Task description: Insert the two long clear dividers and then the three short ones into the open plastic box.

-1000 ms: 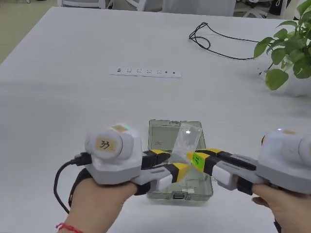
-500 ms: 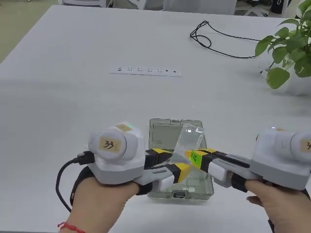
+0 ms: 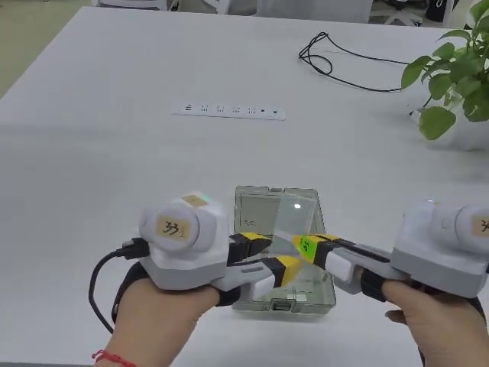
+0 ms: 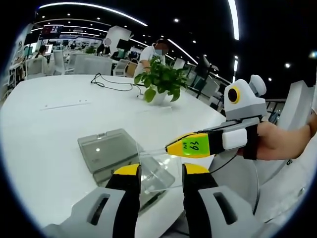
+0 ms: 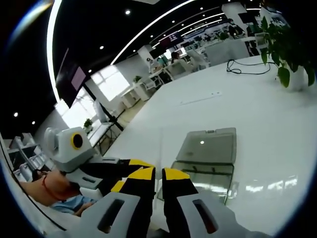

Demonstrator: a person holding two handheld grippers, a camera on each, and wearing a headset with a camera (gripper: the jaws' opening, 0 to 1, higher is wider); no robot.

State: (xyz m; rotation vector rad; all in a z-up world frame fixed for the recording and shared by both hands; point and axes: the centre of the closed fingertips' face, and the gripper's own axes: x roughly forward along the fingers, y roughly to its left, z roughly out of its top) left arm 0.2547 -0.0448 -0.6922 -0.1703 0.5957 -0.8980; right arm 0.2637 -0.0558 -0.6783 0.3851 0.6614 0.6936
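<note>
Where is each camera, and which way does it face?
Head view: on the headset, looking down at the open box, left gripper, right gripper, both hands.
Left gripper view: behind its own jaws, facing box, clear divider, right gripper.
Right gripper view: behind its own jaws, facing box and left gripper.
Gripper views share the plant.

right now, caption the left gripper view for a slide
right gripper holds clear divider over open box, by the open left gripper

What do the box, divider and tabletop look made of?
Box: smoky translucent plastic, glossy; a bright glint sits on its lid. Divider: thin clear plastic sheet, probably; the box shows through it. Tabletop: smooth white, slight sheen; laminate perhaps.
</note>
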